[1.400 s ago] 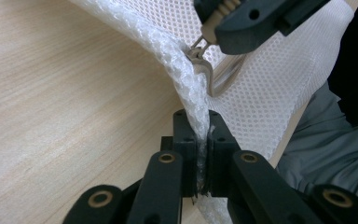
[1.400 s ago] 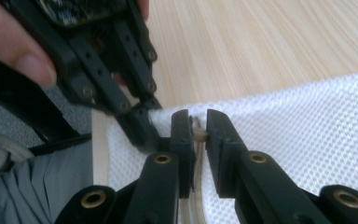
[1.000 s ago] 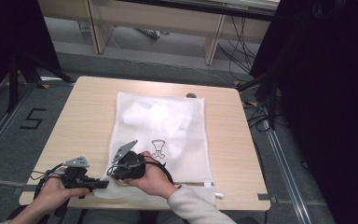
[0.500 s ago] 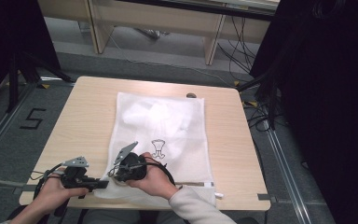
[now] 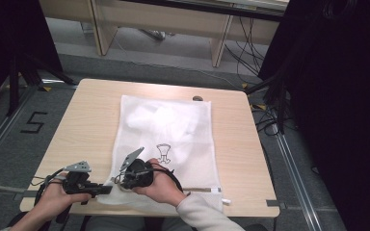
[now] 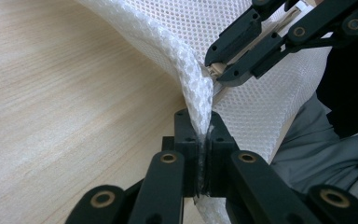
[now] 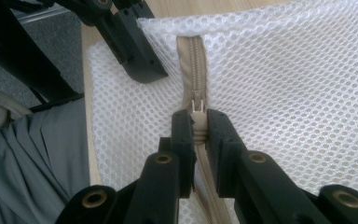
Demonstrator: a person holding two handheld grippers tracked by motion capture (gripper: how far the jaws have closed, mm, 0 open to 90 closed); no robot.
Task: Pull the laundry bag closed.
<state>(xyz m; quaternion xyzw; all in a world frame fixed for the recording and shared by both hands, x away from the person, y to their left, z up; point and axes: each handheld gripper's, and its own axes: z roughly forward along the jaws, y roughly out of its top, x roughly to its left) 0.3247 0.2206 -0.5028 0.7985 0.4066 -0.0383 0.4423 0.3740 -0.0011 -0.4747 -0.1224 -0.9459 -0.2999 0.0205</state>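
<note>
High view: nothing has shifted in the last second, so the zip is not yet running. The mesh bag [image 5: 166, 144] lies mid-table, its zip edge at the near table [image 5: 250, 192] edge. Left gripper [image 6: 199, 154] clamps the bag's corner; right gripper [image 7: 196, 135] pinches the zip pull [image 7: 197, 106]. Open tabletop lies to the right along the zip.

A fixed high view looks forward and down from the person's side onto the table [image 5: 96, 125] and floor beyond. The left gripper view sits close above its own jaws, facing the mesh bag [image 6: 261, 107] corner — the right gripper [image 6: 223, 70] crossing ahead. The right gripper view, equally close, faces the zipper [image 7: 193, 60]. All three share the bag's near corner.
</note>
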